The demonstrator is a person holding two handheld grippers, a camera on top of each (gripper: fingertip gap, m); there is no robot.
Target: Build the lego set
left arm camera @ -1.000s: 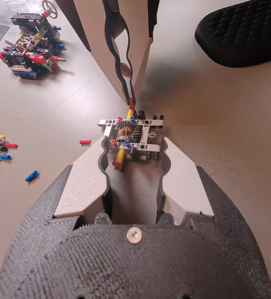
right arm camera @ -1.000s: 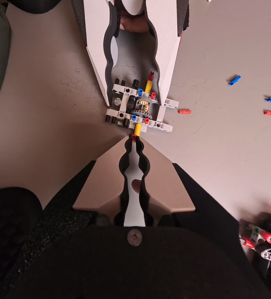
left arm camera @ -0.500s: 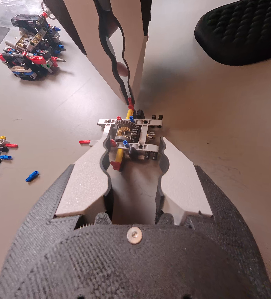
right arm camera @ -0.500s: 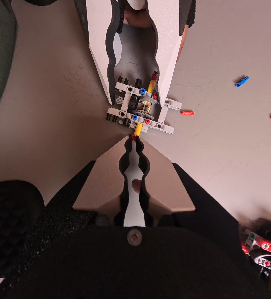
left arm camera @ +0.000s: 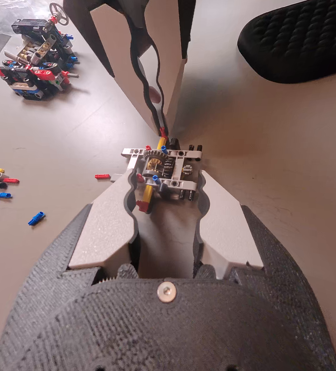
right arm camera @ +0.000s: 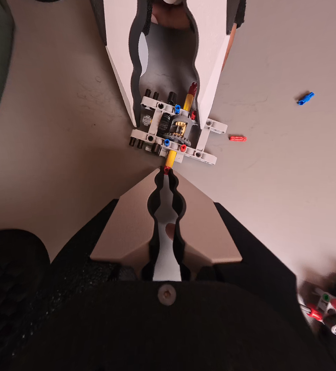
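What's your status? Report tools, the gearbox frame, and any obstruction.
Left tool open, straddling the grey gearbox frame. Right tool shut on the red axle tip. Frame flat on table. Loose red pin beside it, not blocking.

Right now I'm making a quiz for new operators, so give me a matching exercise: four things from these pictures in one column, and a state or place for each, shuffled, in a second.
Column one
1. left gripper
2. right gripper
3. loose red pin
4. grey gear frame

Column two
A. lying alone on the table beside the frame
B. shut on the red axle tip
C. open, fingers either side of the frame
D. flat on the table, yellow axle through it

Pairs: 1-C, 2-B, 3-A, 4-D
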